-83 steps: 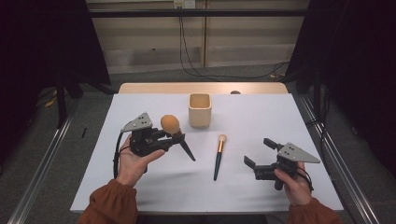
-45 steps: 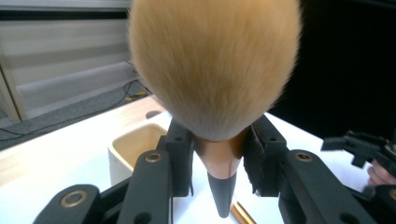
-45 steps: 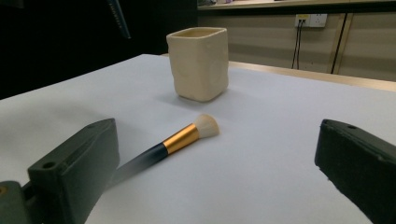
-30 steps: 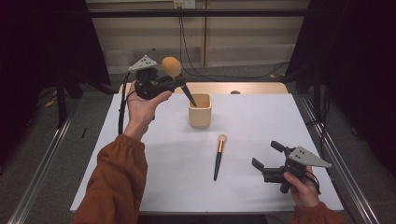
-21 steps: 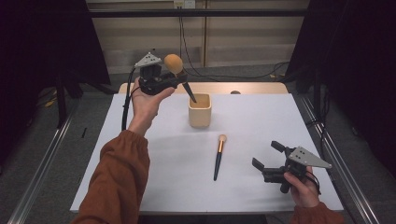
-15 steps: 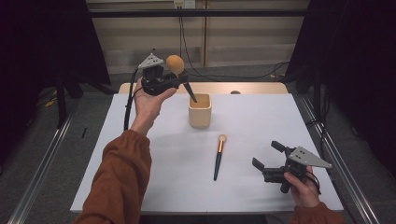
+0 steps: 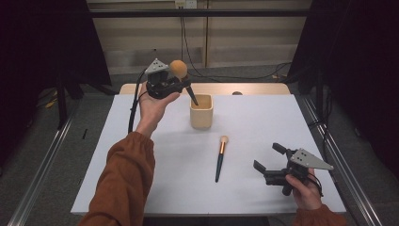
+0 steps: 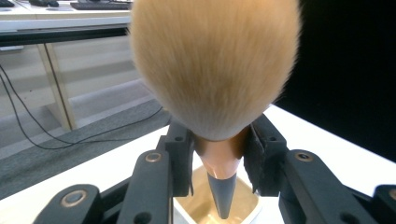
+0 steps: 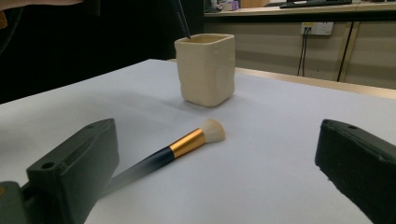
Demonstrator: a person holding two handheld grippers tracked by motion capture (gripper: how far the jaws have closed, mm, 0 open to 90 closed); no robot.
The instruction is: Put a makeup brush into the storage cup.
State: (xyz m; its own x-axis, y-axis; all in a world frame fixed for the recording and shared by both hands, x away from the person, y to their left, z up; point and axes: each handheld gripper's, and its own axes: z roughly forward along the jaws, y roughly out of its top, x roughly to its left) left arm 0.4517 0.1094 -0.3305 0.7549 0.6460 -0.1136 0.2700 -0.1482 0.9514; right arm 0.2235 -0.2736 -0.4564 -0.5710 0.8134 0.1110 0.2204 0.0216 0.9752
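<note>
A big makeup brush (image 7: 179, 70) with a round tan head (image 8: 215, 65) and dark handle is held high at the back left. My left gripper (image 7: 175, 84) is shut on it just below the head. Its handle tip (image 8: 223, 196) points down into the mouth of the cream square cup (image 7: 202, 111); that tip (image 9: 180, 18) is also seen above the cup (image 9: 205, 69). A smaller brush (image 7: 220, 157) with a gold band lies flat mid-table, also seen as the brush (image 9: 180, 147) between the right jaws. My right gripper (image 7: 268, 162) rests open at the front right.
The white table (image 7: 155, 169) has bare room left of the lying brush. A wooden edge (image 7: 263, 88) runs along its back. Metal rails (image 7: 42, 165) flank both sides, and cables (image 7: 188, 42) hang behind.
My left gripper has lifted the big brush from the table up and back, then shifted it right until the handle points into the cup. The right gripper stays nearly still.
</note>
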